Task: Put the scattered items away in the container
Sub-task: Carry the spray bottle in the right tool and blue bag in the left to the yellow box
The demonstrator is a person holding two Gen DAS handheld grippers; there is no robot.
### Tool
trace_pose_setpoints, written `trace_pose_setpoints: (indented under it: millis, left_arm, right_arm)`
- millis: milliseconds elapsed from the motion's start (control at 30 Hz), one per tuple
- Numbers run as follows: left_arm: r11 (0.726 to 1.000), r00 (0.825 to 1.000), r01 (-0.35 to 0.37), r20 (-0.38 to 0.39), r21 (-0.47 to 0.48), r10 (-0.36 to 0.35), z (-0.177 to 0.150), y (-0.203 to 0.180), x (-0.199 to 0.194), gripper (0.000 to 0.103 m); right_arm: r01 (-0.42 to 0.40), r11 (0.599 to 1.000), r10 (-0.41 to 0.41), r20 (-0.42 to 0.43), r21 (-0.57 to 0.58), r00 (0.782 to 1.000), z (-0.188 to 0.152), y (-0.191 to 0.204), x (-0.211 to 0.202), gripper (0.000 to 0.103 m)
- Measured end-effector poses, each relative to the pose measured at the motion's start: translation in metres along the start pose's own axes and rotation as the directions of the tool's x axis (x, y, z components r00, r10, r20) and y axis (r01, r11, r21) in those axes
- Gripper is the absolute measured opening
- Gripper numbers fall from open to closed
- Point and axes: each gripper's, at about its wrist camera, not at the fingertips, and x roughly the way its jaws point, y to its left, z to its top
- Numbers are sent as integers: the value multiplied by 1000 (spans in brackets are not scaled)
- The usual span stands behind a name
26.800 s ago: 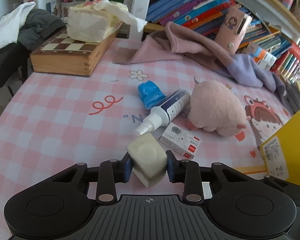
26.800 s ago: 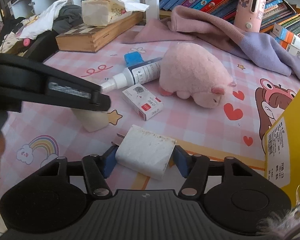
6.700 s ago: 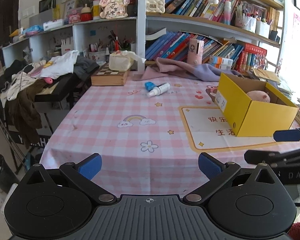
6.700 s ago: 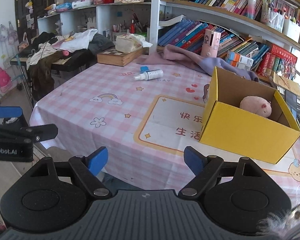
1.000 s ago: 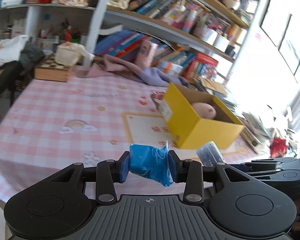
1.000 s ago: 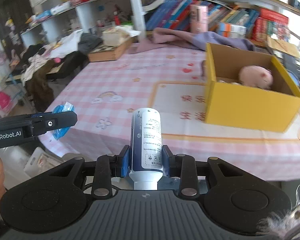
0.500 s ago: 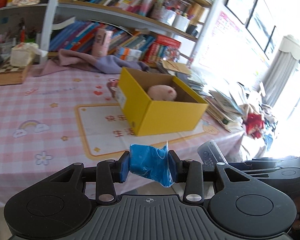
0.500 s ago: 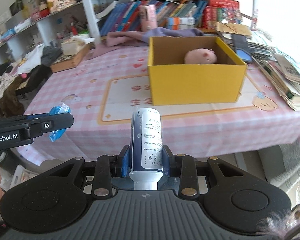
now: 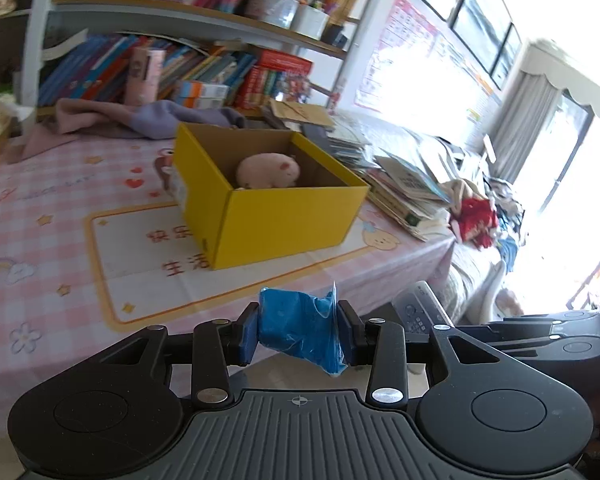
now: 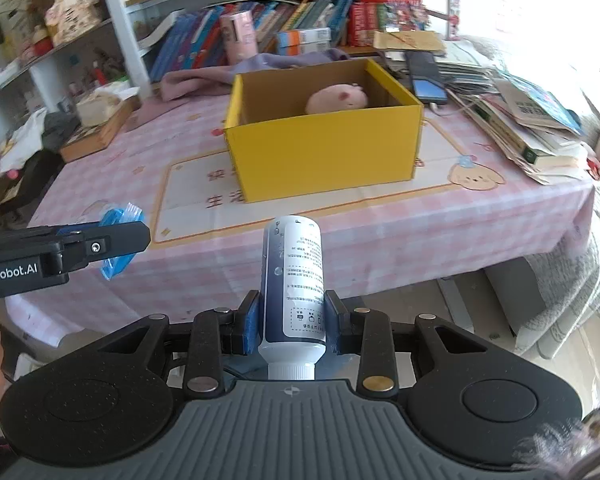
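Note:
My left gripper (image 9: pixel 298 332) is shut on a crumpled blue packet (image 9: pixel 300 330), held in the air off the table's near edge. My right gripper (image 10: pixel 292 316) is shut on a white and dark-blue bottle (image 10: pixel 294 280), its cap end toward the camera. The yellow cardboard box (image 9: pixel 284 216) stands open on the pink checked tablecloth, with a pink plush toy (image 9: pixel 268 170) inside. In the right wrist view the box (image 10: pixel 328 160) sits ahead with the plush (image 10: pixel 336 98) in its far right corner, and the left gripper with the blue packet (image 10: pixel 118 236) shows at the left.
A stack of books and papers (image 10: pixel 532 120) and a phone (image 10: pixel 426 84) lie right of the box. A purple cloth (image 9: pixel 140 118), a pink cylinder (image 10: pixel 240 38) and bookshelves stand behind it. A wooden chess box (image 10: pixel 96 136) sits far left. The table edge (image 10: pixel 380 256) is just ahead.
Both grippers have swung sideways along the table's edge with their loads. The yellow box has come closer to the middle of both views and looms larger.

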Motion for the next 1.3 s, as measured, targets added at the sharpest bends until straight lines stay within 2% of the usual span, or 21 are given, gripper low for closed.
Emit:
trace_pose_setpoints:
  millis: [433,767,1033,1300]
  left_arm:
    - [999,999,30,-41,24,-29,14,-4,34,38]
    - [998,999,35,-21,57,-33,35,-3,58,38]
    - [996,1000,24,-1,83,-24,59,-2,85,38]
    - [997,999,-27,45,75,24,91,-7,110,38]
  right_arm:
    - [22,999,-22,-19,41,1000,15,-23,18,31]
    - [16,999,-15,-13,31,1000,41,-33,41,31]
    - [-4,1000,4,0,22,1000,72,-49,64,31]
    - [-51,998,52,45,-21,998,116,-70,80,31]
